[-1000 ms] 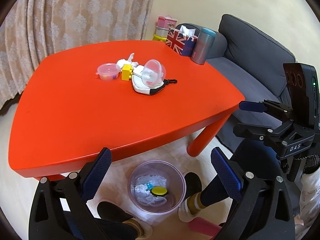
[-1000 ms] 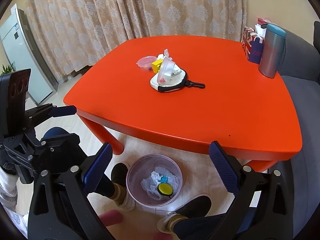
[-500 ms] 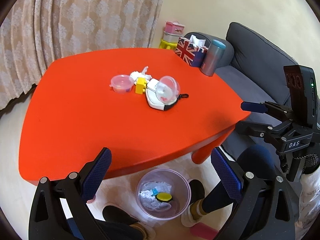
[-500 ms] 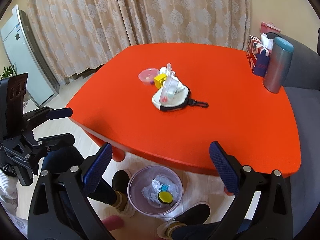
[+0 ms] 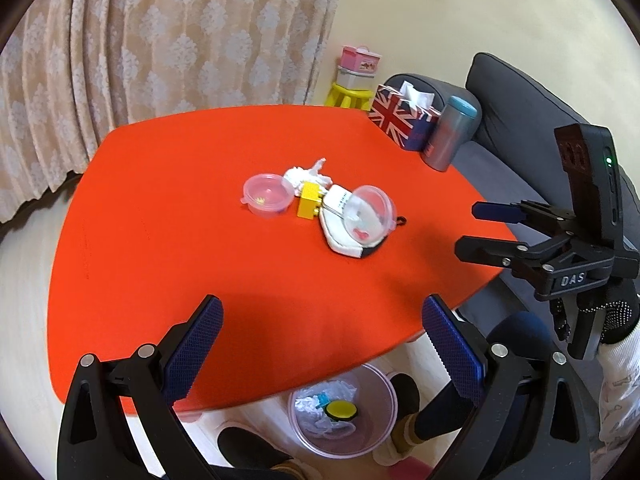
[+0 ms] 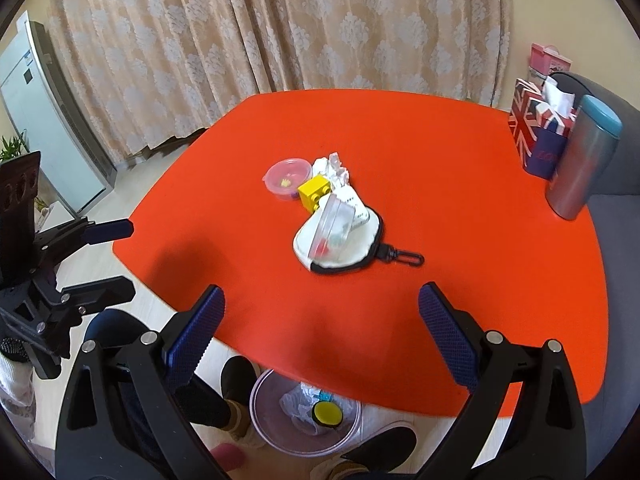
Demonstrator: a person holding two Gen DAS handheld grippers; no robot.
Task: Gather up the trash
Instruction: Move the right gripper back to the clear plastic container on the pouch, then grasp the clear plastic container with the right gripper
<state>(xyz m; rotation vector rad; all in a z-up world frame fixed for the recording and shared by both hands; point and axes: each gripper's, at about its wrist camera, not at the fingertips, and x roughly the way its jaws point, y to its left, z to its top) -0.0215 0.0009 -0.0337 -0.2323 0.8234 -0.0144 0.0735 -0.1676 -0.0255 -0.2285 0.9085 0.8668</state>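
A crumpled white tissue [image 5: 308, 176] [image 6: 332, 168] lies mid-table on the red table [image 5: 160, 240] [image 6: 480, 240], beside a round clear tub [image 5: 266, 196] [image 6: 287, 178], a yellow brick [image 5: 309, 205] [image 6: 316, 196], and a clear lid [image 5: 370, 216] [image 6: 334, 226] leaning on a white pouch [image 5: 344, 240] [image 6: 344, 256]. A clear bin [image 5: 344, 412] [image 6: 306, 416] with trash stands on the floor under the near edge. My left gripper [image 5: 320, 344] [image 6: 106, 256] and right gripper [image 6: 320, 340] [image 5: 486, 228] are open and empty above the near edge.
A Union Jack tissue box [image 5: 400, 120] [image 6: 536, 136] and a grey tumbler [image 5: 450, 136] [image 6: 584, 160] stand at the table's far right corner. A grey sofa [image 5: 520, 120] is to the right, curtains behind. The person's feet [image 6: 236, 380] flank the bin.
Both grippers have risen and moved forward over the table's near edge; the bin has slid lower in both views. Both stay open and empty.
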